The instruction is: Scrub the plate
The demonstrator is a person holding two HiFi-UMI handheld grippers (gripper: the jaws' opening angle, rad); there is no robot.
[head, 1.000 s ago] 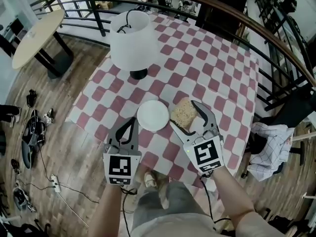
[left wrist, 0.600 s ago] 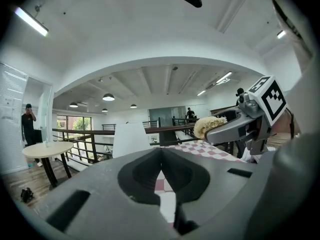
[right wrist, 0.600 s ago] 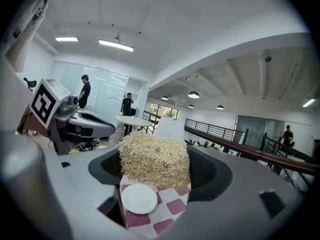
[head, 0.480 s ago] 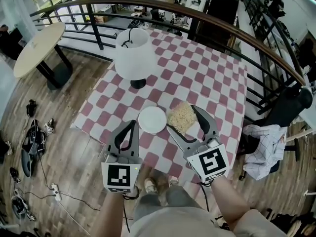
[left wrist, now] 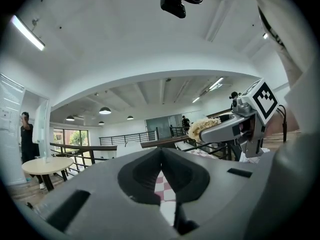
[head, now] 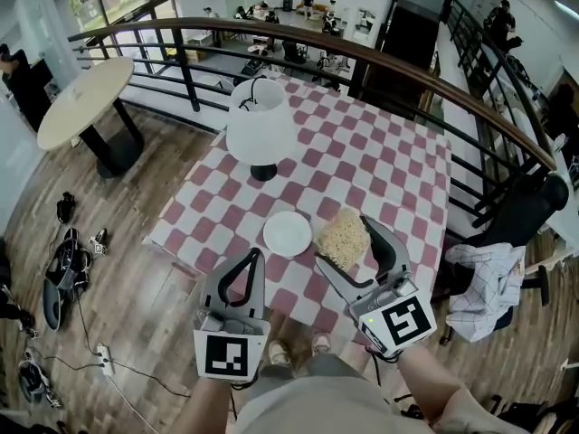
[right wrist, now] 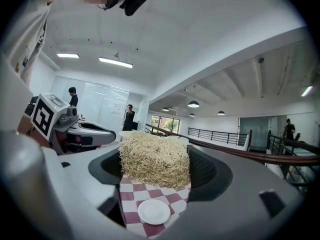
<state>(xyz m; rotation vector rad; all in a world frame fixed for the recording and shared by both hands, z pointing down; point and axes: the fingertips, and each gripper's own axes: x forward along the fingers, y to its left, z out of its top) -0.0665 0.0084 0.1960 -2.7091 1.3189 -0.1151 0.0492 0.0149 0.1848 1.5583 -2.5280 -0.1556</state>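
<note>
A small white plate lies on the red-and-white checked table, near its front edge. My right gripper is shut on a straw-coloured scrub pad, held up in the air just right of the plate. In the right gripper view the scrub pad fills the space between the jaws, and the plate shows far below it. My left gripper hangs at the plate's near left, shut and empty. In the left gripper view its tips meet, and the scrub pad shows at the right.
A white-shaded lamp stands on the table behind the plate. A dark curved railing runs behind the table. A round table and shoes are at the left. A chair with a cloth is at the right.
Both grippers have pulled back toward me and risen above the table. The scrub pad stays in the right gripper. The plate has not moved on the table.
</note>
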